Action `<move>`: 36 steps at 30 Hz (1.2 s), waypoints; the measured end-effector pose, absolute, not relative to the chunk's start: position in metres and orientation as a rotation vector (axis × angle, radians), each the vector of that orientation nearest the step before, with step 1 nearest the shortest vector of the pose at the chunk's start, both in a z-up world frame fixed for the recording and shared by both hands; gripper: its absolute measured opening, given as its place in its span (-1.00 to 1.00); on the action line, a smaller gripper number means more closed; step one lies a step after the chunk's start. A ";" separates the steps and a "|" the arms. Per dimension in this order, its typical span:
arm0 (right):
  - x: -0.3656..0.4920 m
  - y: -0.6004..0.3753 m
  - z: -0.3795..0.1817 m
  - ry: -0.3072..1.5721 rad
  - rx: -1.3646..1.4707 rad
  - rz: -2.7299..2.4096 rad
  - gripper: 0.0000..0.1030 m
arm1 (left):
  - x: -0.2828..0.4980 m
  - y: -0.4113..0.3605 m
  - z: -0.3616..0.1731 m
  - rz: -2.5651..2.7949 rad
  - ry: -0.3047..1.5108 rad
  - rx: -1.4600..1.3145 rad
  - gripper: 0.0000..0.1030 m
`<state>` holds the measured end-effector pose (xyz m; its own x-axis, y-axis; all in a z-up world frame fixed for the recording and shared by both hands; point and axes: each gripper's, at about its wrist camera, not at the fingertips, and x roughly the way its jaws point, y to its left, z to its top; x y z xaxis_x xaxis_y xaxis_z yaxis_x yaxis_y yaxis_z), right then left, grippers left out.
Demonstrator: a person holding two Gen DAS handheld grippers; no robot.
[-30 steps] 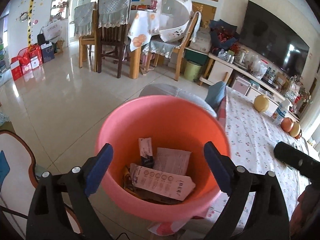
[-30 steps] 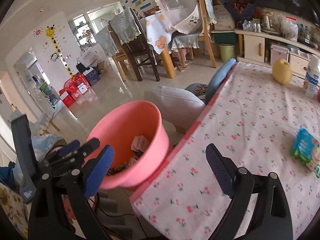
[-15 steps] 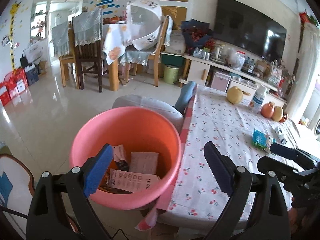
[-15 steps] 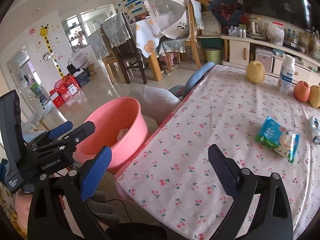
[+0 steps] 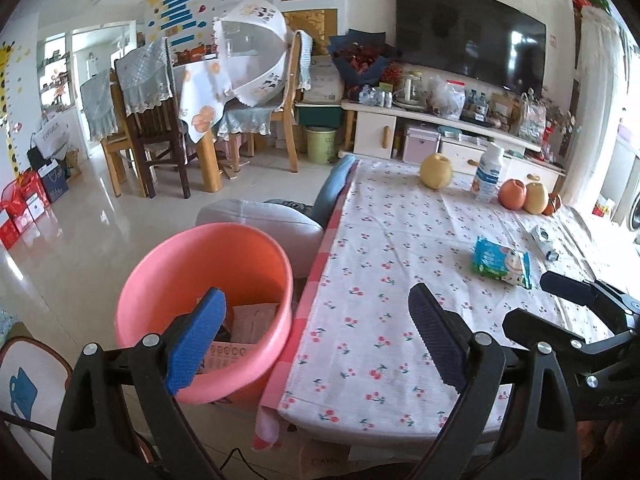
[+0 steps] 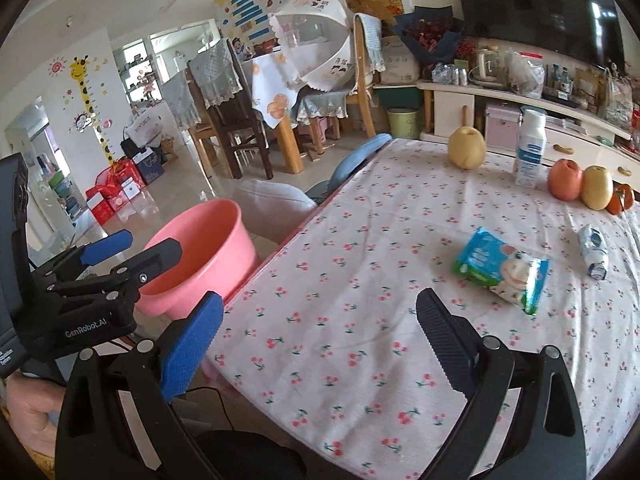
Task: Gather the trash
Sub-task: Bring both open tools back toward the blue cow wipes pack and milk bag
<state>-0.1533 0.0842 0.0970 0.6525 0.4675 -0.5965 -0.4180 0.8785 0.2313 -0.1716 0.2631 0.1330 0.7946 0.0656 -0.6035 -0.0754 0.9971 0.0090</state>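
Both grippers (jaws wide) face the wrapper (image 6: 502, 270) on the table (image 6: 360, 280)

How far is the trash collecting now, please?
Partly done: papers already lie in the pink bucket. Nothing is in hand; the left claw and right claw are both open. Left on the table: a blue wrapper and a small crushed bottle.

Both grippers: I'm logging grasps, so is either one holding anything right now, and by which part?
Nothing is held. The left gripper and right gripper are both open and empty; the blue wrapper lies untouched on the table.
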 end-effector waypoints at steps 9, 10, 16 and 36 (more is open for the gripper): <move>-0.157 0.046 0.094 0.693 0.102 0.486 0.86 | -0.170 0.225 0.138 0.054 0.674 0.025 0.82; -0.158 0.042 0.094 0.691 0.101 0.485 0.86 | -0.169 0.222 0.138 0.052 0.677 0.024 0.82; -0.161 0.020 0.093 0.680 0.092 0.476 0.86 | -0.167 0.198 0.136 0.018 0.694 0.026 0.82; -0.126 -0.116 0.091 0.641 0.188 0.274 0.86 | -0.139 0.112 0.114 -0.099 0.776 0.053 0.82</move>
